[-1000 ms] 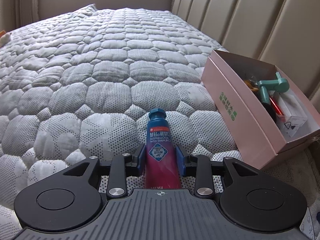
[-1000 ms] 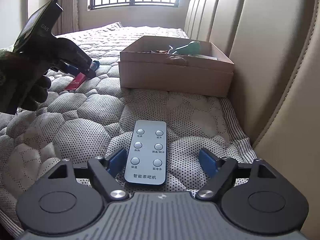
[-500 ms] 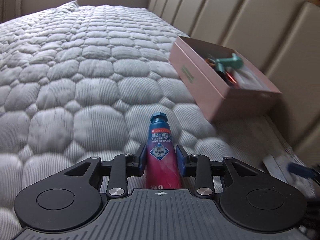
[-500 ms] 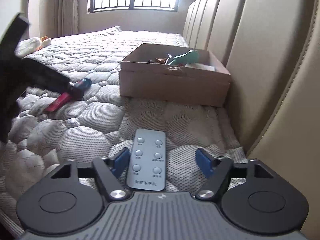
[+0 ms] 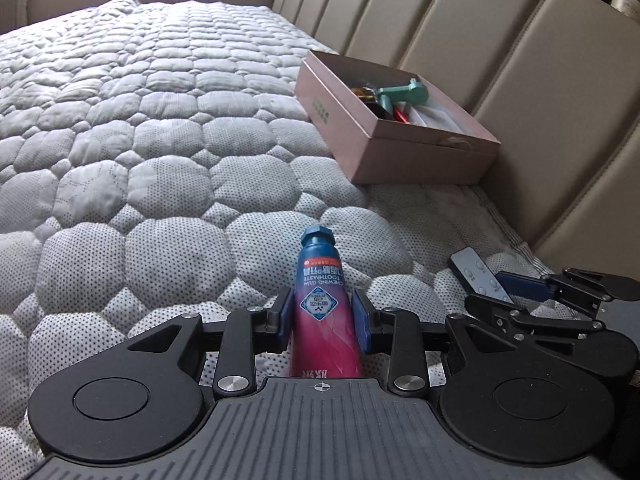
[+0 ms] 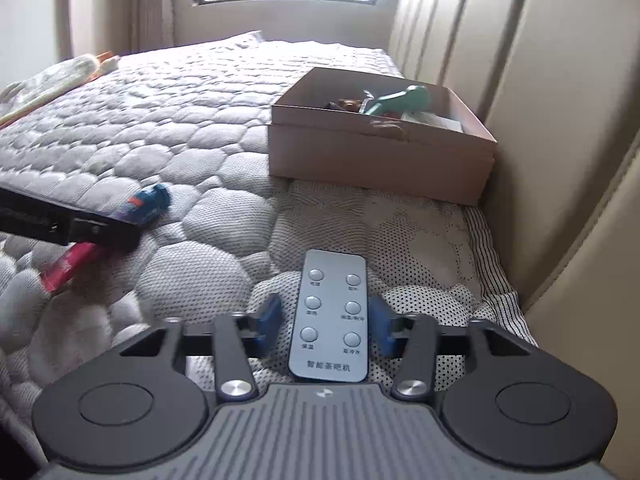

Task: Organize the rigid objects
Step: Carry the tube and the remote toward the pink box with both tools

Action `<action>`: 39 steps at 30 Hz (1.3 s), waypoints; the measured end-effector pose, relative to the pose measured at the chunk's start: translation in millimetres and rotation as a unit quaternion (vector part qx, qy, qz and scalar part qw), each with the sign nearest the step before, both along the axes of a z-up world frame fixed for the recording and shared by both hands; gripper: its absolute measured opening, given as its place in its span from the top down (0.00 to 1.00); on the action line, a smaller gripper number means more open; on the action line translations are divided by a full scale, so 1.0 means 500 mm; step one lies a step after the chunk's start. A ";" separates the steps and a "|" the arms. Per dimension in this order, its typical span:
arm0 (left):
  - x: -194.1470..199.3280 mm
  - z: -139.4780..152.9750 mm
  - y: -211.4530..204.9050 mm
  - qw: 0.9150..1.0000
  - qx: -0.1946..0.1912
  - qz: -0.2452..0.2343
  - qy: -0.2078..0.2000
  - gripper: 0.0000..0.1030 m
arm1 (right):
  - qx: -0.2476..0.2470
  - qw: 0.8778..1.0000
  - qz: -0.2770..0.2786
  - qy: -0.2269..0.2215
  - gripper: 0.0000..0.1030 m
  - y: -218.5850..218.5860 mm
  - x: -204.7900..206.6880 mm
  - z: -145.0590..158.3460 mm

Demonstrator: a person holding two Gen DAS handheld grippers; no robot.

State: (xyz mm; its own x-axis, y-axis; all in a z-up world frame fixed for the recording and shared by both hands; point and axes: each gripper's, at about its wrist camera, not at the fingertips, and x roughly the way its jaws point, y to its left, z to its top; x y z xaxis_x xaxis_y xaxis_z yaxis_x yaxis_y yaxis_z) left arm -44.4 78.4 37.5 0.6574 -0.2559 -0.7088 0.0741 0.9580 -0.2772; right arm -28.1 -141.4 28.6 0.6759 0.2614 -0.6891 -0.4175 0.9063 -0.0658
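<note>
My left gripper (image 5: 322, 312) is shut on a blue and pink toothpaste tube (image 5: 320, 300), cap pointing away, held just above the quilted mattress. In the right wrist view the tube (image 6: 148, 204) shows at the left, in the left gripper (image 6: 116, 236). A grey six-button remote (image 6: 330, 312) lies flat on the mattress between the blue pads of my right gripper (image 6: 326, 320). Its jaws are closing; a strip of mattress still shows between the left pad and the remote. The left wrist view shows the remote (image 5: 476, 272) and the right gripper (image 5: 516, 292) at the lower right.
An open pink cardboard box (image 5: 400, 152) stands against the beige padded headboard (image 5: 520, 60), beyond both grippers. It holds a green handled tool (image 5: 400, 94) and several small items. The quilted mattress (image 5: 160, 140) stretches away to the left, with plush things (image 6: 60, 80) at its far edge.
My left gripper has carried the tube to the right, and the box and the right gripper have come into its view. The right jaws have narrowed around the remote.
</note>
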 end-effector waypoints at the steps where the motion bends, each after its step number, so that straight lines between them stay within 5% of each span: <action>1: -0.001 0.001 -0.003 1.000 0.000 -0.002 0.000 0.66 | -0.004 1.000 0.007 0.000 0.62 0.001 -0.003 0.002; 20: -0.047 0.038 -0.089 0.997 -0.021 -0.074 -0.016 0.67 | 0.025 0.998 0.023 -0.060 0.63 -0.047 -0.063 0.129; 21: -0.044 0.045 -0.089 0.997 -0.022 -0.073 -0.022 0.70 | 0.027 0.997 0.021 -0.063 0.63 -0.051 -0.064 0.134; 22: -0.038 0.055 -0.089 0.997 -0.020 -0.070 -0.031 0.97 | 0.030 0.997 0.018 -0.067 0.62 -0.056 -0.065 0.141; 26: 0.009 0.097 -0.084 0.996 -0.021 -0.064 -0.061 0.94 | 0.043 0.996 0.012 -0.075 0.63 -0.073 -0.067 0.154; 31: 0.043 0.118 -0.093 0.995 -0.013 -0.076 -0.061 0.91 | 0.038 0.997 0.001 -0.064 0.63 -0.083 -0.058 0.133; 39: -0.027 0.045 -0.177 0.988 0.034 -0.148 -0.006 0.85 | 0.009 0.999 -0.033 -0.025 0.62 -0.088 -0.037 0.047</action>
